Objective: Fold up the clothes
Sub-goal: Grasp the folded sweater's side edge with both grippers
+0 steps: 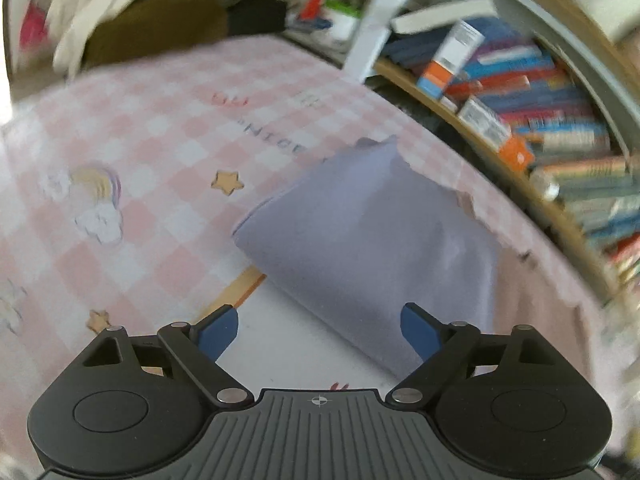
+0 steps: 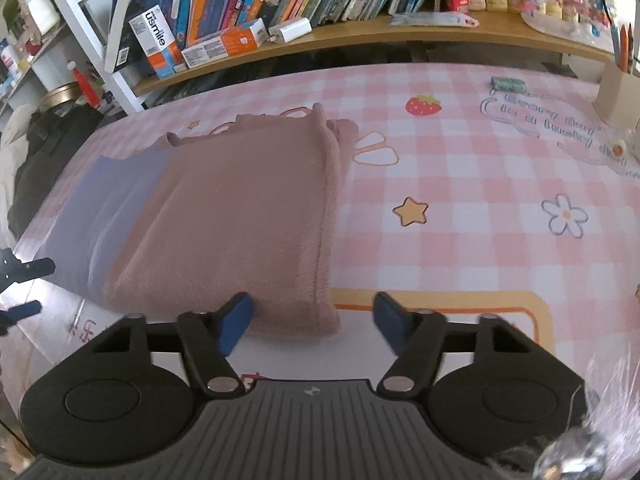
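A folded pink fleece garment (image 2: 248, 216) lies on the pink checked tablecloth (image 2: 440, 240), partly over a lavender cloth (image 2: 120, 200) that shows at its left side. My right gripper (image 2: 314, 322) is open just above the garment's near right corner. That corner sits between the jaws beside the left finger (image 2: 236, 320), and the right finger stands apart over bare cloth. In the blurred left wrist view the lavender cloth (image 1: 360, 240) lies folded ahead. My left gripper (image 1: 320, 332) is wide open over its near corner, and its pads grip nothing.
A wooden shelf (image 2: 400, 36) packed with books and small boxes runs along the table's far edge. A white shelf post (image 2: 88, 40) stands at the back left, and a cardboard pen holder (image 2: 618, 88) at the back right. Dark bags (image 2: 48, 152) lie beyond the left edge.
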`<state>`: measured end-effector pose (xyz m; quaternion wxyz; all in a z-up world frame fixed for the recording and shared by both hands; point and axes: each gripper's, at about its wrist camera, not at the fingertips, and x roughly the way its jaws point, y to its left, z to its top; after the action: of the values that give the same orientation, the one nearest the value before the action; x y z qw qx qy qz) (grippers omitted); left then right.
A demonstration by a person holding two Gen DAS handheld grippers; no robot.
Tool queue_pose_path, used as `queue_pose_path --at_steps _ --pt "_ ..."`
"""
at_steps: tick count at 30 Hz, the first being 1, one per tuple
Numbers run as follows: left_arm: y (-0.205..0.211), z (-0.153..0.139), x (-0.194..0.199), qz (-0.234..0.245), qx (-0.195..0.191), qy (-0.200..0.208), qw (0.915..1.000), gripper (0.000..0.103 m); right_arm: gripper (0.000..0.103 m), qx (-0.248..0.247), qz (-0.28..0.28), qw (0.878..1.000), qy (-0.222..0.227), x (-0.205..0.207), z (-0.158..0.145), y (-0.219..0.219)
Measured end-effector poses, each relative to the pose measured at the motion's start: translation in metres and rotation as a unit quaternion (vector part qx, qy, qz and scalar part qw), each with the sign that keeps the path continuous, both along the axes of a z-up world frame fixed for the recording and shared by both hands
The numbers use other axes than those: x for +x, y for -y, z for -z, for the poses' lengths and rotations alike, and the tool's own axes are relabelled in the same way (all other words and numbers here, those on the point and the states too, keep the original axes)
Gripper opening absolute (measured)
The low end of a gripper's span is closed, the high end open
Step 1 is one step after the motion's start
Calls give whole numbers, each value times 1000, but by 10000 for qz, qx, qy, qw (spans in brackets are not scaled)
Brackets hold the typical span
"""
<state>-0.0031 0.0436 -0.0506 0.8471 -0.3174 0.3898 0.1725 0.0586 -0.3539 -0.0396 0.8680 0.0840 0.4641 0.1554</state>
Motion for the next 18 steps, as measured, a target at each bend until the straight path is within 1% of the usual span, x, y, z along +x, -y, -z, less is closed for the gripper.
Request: queue_pose_path --at_steps 1,2,3,4,6,8,9,10,11,12,13,14,15,18 --pt "-6 3 0 -44 -271 77 9996 81 53 47 29 10000 -45 1 1 -1" --pt "-12 6 1 -106 -488 146 9986 79 48 91 67 9999 -93 1 2 -2" --pt "-16 9 2 -179 -685 213 9973 77 46 136 104 9997 -147 2 3 -3" --pt "-21 11 3 -253 -883 281 9954 72 44 141 148 9996 -187 2 4 -5" --pt "-31 17 6 -450 -1300 421 9896 67 44 125 234 9993 -251 3 5 -9" --pt "-43 24 8 -740 -1759 573 9799 64 44 83 300 9991 -282 4 5 -12" --pt "-47 27 9 -849 -1879 594 9767 59 44 58 329 9990 -294 5 5 -14" --pt "-50 29 11 -942 -1953 593 9744 47 44 59 339 9989 -312 5 6 -16" --pt "-52 32 13 -1003 -1960 549 9739 38 44 72 345 9988 -335 5 6 -17" --pt "-54 35 14 -1029 -1966 501 9738 23 44 63 349 9988 -341 5 6 -20" --pt "-57 39 15 -1028 -2036 518 9723 17 44 35 345 9988 -341 4 6 -23" --pt "-60 41 15 -1014 -2090 550 9711 15 44 -2 341 9988 -340 4 6 -26" --pt "-63 43 15 -979 -2091 585 9712 10 44 -31 329 9989 -339 4 6 -30" --pt "-72 36 12 -881 -1855 732 9760 7 43 -13 248 9990 -365 5 6 -39"
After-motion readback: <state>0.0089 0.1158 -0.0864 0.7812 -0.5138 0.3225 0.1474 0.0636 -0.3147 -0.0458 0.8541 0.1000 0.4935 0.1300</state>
